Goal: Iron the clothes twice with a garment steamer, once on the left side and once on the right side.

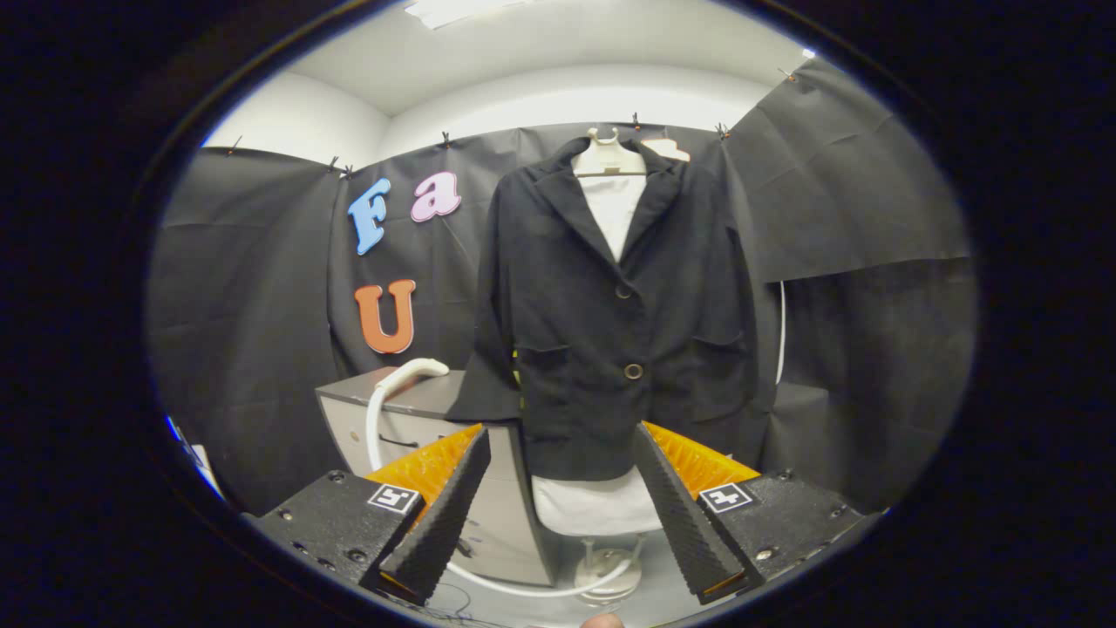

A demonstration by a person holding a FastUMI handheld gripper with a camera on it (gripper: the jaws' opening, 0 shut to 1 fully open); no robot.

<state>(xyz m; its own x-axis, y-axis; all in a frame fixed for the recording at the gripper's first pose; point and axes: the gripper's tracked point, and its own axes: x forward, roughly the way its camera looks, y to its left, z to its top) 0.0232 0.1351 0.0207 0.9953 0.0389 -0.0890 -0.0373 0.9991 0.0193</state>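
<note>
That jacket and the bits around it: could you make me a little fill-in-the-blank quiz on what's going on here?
1. The dark jacket hangs over a ____ shirt.
2. The steamer handle lies on top of the ____, beside the jacket.
3. The claw is ____, holding nothing.
4. The jacket has ____ buttons down its front.

Missing words: white; cabinet; open; two

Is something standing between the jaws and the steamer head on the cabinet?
Nothing visible does. The open gripper faces the jacket; the steamer head lies on the cabinet beside it, in plain sight.
</note>
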